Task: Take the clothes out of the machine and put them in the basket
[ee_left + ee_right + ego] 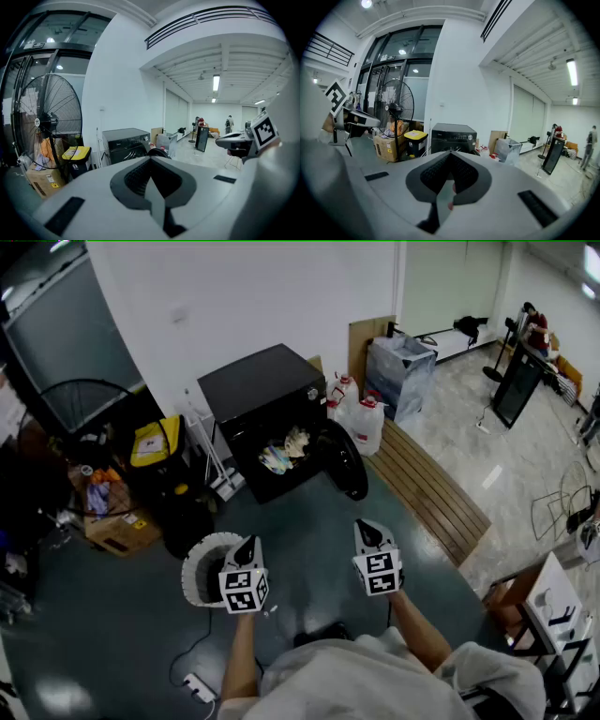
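The black washing machine point(262, 395) stands against the white wall with its round door point(343, 461) swung open. A bundle of light clothes point(286, 448) lies inside the drum. On the dark floor, just left of my left gripper point(247, 544), sits the white slatted basket point(199, 568). Both grippers hover side by side well short of the machine, pointing toward it. My left gripper point(151, 159) has its jaws together with nothing between them. My right gripper point(365, 528) point(451, 153) is likewise shut and empty. The machine point(124, 139) point(453, 135) shows beyond both sets of jaws.
A yellow-lidded bin point(155, 442), a cardboard box point(117, 521) and a large floor fan point(84, 409) stand left of the machine. White jugs point(361, 418), a clear tub point(401, 367) and a slatted wooden platform point(427, 484) are on the right. A power strip point(199, 688) lies by my feet.
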`<state>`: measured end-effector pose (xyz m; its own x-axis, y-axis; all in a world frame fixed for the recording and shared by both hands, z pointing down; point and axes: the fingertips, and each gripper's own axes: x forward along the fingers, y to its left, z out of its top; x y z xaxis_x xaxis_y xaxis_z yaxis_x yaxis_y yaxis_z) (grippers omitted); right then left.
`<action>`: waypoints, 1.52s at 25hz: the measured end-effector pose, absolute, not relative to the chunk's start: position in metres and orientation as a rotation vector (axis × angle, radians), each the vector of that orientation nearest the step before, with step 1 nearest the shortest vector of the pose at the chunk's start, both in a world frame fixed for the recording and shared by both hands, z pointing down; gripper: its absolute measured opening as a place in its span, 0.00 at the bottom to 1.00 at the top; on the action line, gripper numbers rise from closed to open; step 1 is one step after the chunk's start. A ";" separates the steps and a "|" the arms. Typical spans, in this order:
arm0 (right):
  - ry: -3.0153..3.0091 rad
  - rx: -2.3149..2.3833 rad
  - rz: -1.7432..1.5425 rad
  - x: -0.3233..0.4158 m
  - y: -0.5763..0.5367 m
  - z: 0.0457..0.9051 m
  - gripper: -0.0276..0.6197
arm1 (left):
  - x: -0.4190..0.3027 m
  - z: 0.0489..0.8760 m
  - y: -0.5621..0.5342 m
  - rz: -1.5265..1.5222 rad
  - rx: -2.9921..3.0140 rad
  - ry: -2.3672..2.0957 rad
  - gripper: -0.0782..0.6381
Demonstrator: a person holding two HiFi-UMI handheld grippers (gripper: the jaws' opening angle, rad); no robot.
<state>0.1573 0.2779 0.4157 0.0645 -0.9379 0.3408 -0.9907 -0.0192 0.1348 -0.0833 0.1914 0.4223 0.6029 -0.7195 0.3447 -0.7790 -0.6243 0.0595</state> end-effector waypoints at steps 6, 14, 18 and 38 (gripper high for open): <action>-1.938 2.007 0.225 0.168 0.278 0.419 0.08 | -0.074 0.422 0.192 0.428 2.619 -1.262 0.13; -1.972 1.990 0.216 0.185 0.282 0.421 0.08 | -0.057 0.424 0.199 0.430 2.598 -1.300 0.13; -1.983 1.970 0.212 0.194 0.279 0.426 0.08 | -0.046 0.426 0.200 0.427 2.591 -1.314 0.13; -1.960 1.913 0.216 0.213 0.204 0.455 0.08 | -0.008 0.458 0.123 0.420 2.586 -1.272 0.13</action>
<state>0.2131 0.2037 0.4546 0.0091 -0.9252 0.3794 -0.9856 0.0557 0.1597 -0.0079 0.1227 0.4575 0.5825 -0.7325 0.3523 -0.7982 -0.5973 0.0779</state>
